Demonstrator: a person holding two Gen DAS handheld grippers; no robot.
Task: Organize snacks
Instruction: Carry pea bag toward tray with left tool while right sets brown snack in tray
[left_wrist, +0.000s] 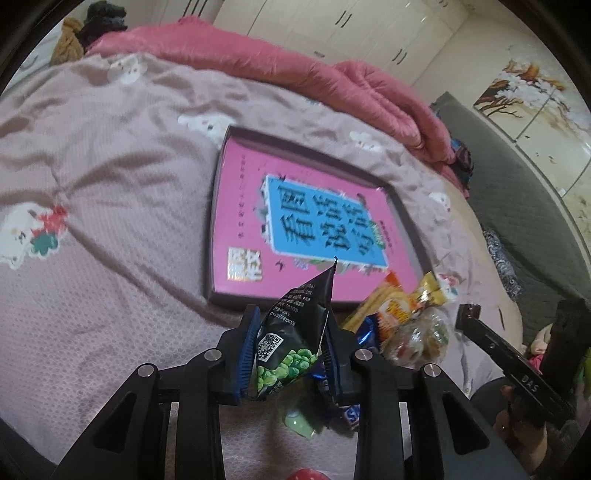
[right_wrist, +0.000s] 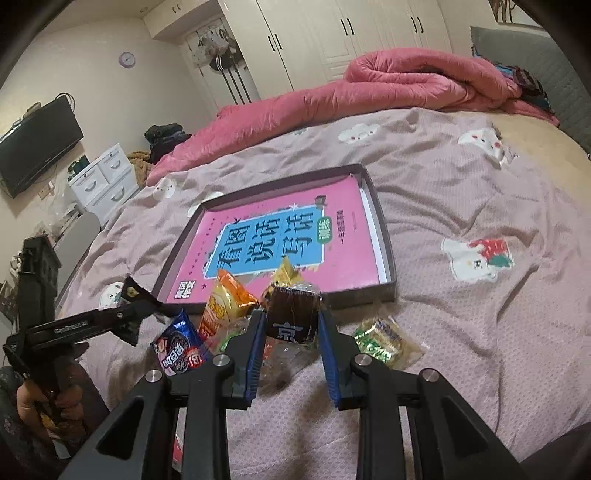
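Note:
My left gripper (left_wrist: 291, 317) is shut on a black packet of green peas (left_wrist: 288, 347) and holds it up off the bed, in front of the near edge of a dark shallow box (left_wrist: 218, 206). A pink book (left_wrist: 240, 221) lies flat in that box. In the right wrist view my right gripper (right_wrist: 291, 317) is shut on a brown cake in clear wrap (right_wrist: 293, 306), just short of the box rim (right_wrist: 384, 236). The left gripper (right_wrist: 136, 310) shows at the left there, with the black packet (right_wrist: 131, 291) in it. Loose snacks lie under and between the two grippers.
On the bedsheet lie an orange packet (right_wrist: 221, 306), a blue biscuit packet (right_wrist: 177, 350), a yellow packet (right_wrist: 286, 273) and a green-and-white packet (right_wrist: 384, 343). A rolled pink quilt (right_wrist: 406, 85) lies along the far side. A person's hand (right_wrist: 33, 402) holds the left handle.

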